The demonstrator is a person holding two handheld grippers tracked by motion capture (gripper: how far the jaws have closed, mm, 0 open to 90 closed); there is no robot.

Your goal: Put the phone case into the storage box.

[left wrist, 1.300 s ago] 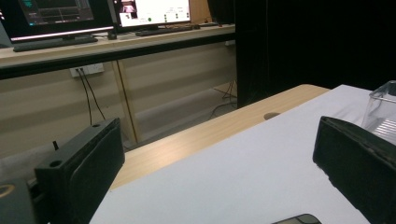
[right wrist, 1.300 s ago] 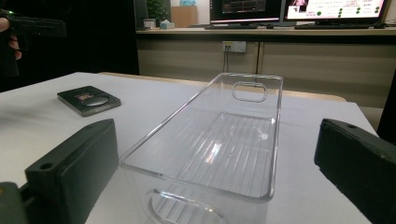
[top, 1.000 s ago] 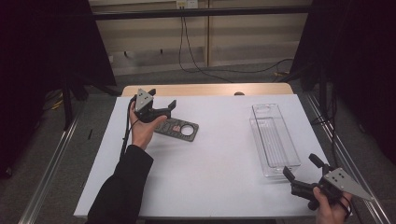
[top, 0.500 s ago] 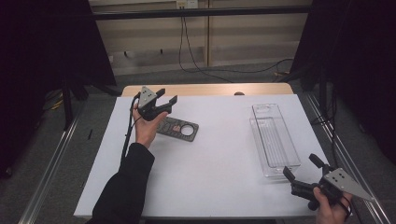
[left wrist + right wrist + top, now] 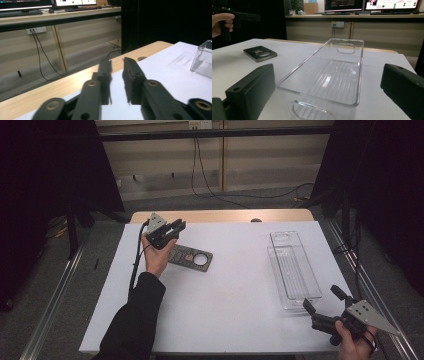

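Observation:
A person's left hand holds my left gripper point(image 5: 177, 226) raised over the table's far left. Its jaws stand a narrow gap apart with nothing between them point(image 5: 116, 62). Just right of that hand a dark flat plate with a round hole point(image 5: 190, 257) lies on the white table point(image 5: 225, 310); it appears again at the left point(image 5: 260, 53). A clear plastic bin point(image 5: 292, 267) lies lengthwise at the right. My right gripper point(image 5: 321, 297) is open wide at the bin's near end, low by the table's front right corner, one jaw to each side of the bin point(image 5: 329, 75).
A wooden strip point(image 5: 220, 216) runs along the table's far edge. Metal rails point(image 5: 60, 285) flank the table on both sides. Black curtains hang left and right, and cables lie on the floor behind. The left gripper's cable point(image 5: 135, 265) trails down along the forearm.
The left gripper has lifted slightly and shifted a little to the right above the dark plate. The right gripper has stayed where it was.

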